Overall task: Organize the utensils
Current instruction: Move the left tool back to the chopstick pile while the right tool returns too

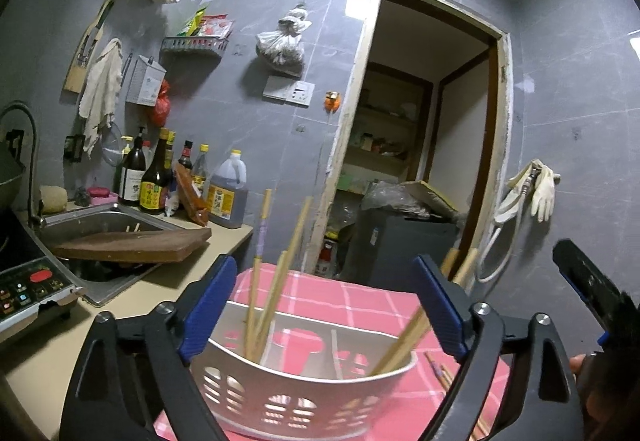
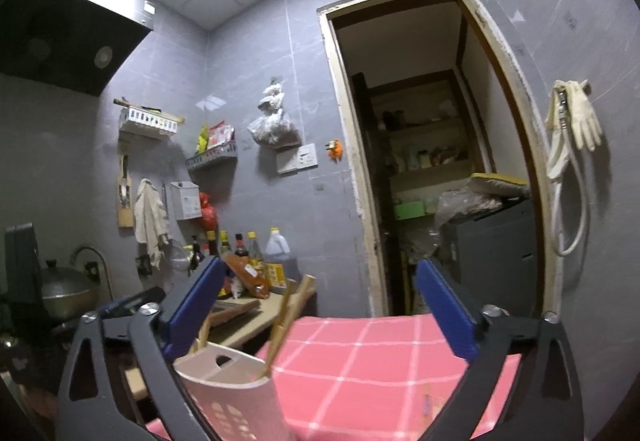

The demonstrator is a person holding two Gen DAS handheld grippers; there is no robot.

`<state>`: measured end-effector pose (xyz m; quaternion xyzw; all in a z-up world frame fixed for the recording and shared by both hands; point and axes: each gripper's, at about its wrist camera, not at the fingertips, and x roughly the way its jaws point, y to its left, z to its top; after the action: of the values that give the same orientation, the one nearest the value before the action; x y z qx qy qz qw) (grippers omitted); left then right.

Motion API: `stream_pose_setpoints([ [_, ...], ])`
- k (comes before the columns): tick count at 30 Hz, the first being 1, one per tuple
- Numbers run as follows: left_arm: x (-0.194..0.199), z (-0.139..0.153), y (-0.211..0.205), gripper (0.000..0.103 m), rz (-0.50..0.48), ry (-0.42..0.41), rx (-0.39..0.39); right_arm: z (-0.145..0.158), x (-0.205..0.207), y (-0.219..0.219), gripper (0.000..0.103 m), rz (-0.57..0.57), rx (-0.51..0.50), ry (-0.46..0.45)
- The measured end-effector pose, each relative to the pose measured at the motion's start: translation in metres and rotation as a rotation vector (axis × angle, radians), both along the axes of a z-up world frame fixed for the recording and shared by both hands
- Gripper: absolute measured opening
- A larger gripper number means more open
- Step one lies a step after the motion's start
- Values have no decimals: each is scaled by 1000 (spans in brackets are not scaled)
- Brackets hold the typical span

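Left wrist view: left gripper jaws wide apart, gripping nothing, straddling the holder on the pink cloth, likely to steady it; chopsticks lean inside, loose ones lie just right of the jaws. Right wrist view: right gripper equally wide and empty, holder by its left jaw, loose chopsticks not visible here.

Left wrist view: low and close over the white holder on the pink checked cloth, facing the grey tiled wall and doorway. Right wrist view: similarly low, set further right, the holder at its lower left. Shared: holder, cloth, doorway, bottles on the bench.
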<state>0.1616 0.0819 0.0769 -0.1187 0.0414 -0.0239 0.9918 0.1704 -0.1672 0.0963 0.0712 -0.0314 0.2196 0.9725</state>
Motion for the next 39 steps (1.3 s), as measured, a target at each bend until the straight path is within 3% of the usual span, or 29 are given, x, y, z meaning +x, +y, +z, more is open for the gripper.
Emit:
stream_pose_setpoints([
  [8,-12,2,-39,100,-69,16,16,-4,-23,-43,103,-87,-63,22],
  [14,-12,-12,-73,100,-123,64,47,-14,-28,-66,103,-145,-122,50],
  [21,6,-47,-109,100,-200,225,84,-37,-16,-84,103,-168,-162,170],
  [30,28,-82,-144,100,-288,415,159,-64,21,-96,103,-133,-187,391],
  [34,43,-93,-150,97,-314,492,168,-78,39,-94,90,-100,-214,486],
  [39,59,-104,-157,78,-366,590,164,-94,60,-93,69,-53,-239,602],
])
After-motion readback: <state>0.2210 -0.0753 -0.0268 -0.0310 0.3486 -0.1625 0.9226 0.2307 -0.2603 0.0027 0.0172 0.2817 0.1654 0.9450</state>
